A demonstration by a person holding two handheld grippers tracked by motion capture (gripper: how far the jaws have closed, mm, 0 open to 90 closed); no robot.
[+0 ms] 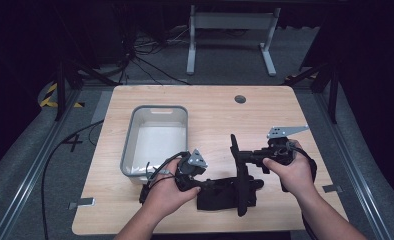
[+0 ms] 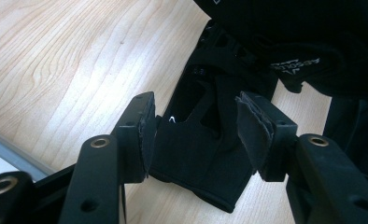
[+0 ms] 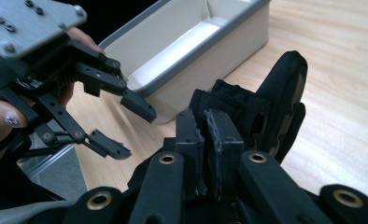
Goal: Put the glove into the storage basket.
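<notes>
Work near the front edge of the table [image 1: 285,107], where the black glove [image 1: 220,194] lies flat, just in front of the grey bin [image 1: 157,112] that stands left of centre. Your left hand-held gripper [image 2: 196,135] is released, its jaws standing wide with the glove's cuff end between them but not pressed; your right hand-held gripper [image 3: 205,140] is clenched, pads nearly together, pinching a fold of the glove's far end and lifting it upright. Judged from this, the step in hand is raising the glove for transfer to the bin. Close the left jaws fully on the cuff before lifting. Keep both grips level so the fabric does not sag, and clear the bin's near rim before lowering.
</notes>
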